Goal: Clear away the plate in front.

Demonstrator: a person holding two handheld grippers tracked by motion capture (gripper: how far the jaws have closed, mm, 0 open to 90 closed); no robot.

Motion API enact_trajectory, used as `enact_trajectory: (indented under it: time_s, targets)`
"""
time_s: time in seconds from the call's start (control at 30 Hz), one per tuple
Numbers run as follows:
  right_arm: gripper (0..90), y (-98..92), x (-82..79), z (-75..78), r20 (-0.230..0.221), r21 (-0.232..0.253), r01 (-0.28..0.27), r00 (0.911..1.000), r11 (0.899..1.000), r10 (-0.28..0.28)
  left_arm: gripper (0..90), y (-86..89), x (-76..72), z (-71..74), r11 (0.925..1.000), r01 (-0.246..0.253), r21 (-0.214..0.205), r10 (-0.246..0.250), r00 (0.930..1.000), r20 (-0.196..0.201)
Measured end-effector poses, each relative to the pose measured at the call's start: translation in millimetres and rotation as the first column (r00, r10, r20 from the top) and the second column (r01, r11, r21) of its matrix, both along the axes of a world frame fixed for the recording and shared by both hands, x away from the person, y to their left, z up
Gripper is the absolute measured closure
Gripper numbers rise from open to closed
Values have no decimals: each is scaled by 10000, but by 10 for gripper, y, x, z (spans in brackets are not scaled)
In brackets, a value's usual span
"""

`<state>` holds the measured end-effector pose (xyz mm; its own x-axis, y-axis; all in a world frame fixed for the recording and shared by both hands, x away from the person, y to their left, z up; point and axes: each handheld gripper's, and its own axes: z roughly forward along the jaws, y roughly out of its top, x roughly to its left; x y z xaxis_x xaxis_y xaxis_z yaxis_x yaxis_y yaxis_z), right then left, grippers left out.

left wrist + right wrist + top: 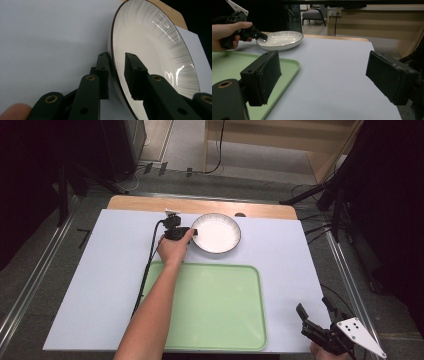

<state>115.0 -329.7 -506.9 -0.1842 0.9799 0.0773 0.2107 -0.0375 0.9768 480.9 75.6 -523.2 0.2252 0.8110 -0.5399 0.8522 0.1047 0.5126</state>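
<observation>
Gripping the near-left rim of the white bowl (216,233), the left gripper (187,233) marks the opening step of the work: judged from the layout, the bowl is to be carried to the green tray (220,340), and that transfer has not begun. The bowl rests on the pale sheet covering the tabletop (100,285), beyond the far edge of the tray and apart from it; the tray lies bare. In the left gripper view the bowl's dark-edged rim (113,72) stands between the two black fingers (102,72), one outside the wall and one inside the hollow. They are drawn narrow around the rim and appear to press on it, though the contact of the outer pad is partly hidden by the rim itself. Lifting, carrying and setting down remain to be done. The right gripper (320,317) waits at the near-right corner of the tabletop, beside the tray; its fingers (262,75) stand wide apart and hold nothing, with only the pale sheet between them.
</observation>
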Motion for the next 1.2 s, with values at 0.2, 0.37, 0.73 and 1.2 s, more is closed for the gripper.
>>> enact_trajectory:
  time_s: [0.2, 0.37, 0.73, 1.2]
  targets:
    - [132, 2, 1, -1, -12, 2, 3, 10000, 10000, -3, 762, -45, -4, -34, 9999, -88, 54, 90, 9993, -351]
    - [132, 10, 7, -5, -44, -5, 18, 10000, 10000, -18, 796, -39, 9, -36, 9981, -516, -341, 489, 9959, -767]
    - [132, -6, 10, -11, 0, 21, 23, 10000, 10000, -23, 850, -25, -1, 3, 9879, -1268, -896, 1150, 9854, -1259]
    - [132, -8, 10, -10, 53, 12, 14, 10000, 10000, -14, 850, 80, -19, 50, 9826, -1486, -1111, 1350, 9834, -1212]
